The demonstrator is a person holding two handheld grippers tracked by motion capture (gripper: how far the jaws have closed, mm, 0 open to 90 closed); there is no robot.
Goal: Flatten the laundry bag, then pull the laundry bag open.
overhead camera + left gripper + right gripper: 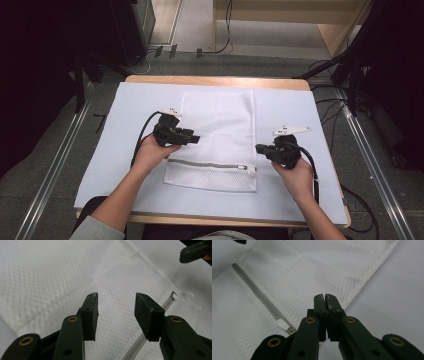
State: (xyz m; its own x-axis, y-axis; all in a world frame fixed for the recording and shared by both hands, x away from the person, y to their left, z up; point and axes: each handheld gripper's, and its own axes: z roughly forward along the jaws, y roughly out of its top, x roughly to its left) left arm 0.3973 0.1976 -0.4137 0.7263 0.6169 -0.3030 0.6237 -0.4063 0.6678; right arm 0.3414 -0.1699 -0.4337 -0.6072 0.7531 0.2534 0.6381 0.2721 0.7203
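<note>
Nearest the high camera, two forearms came in from six o'clock. Left gripper point(192, 137) hovered over the white mesh bag's point(215, 125) nine o'clock edge, jaws released with nothing between them. Right gripper point(260, 148) sat just beside the bag's four o'clock edge, clenched on nothing. That bag lay flat mid-table on a pale mat point(290, 105), its zipper point(207, 164) toward six o'clock, white pull point(282, 324) at the right end

A white mesh bag point(217, 140) lies flat on the white-covered table point(285, 107).
</note>
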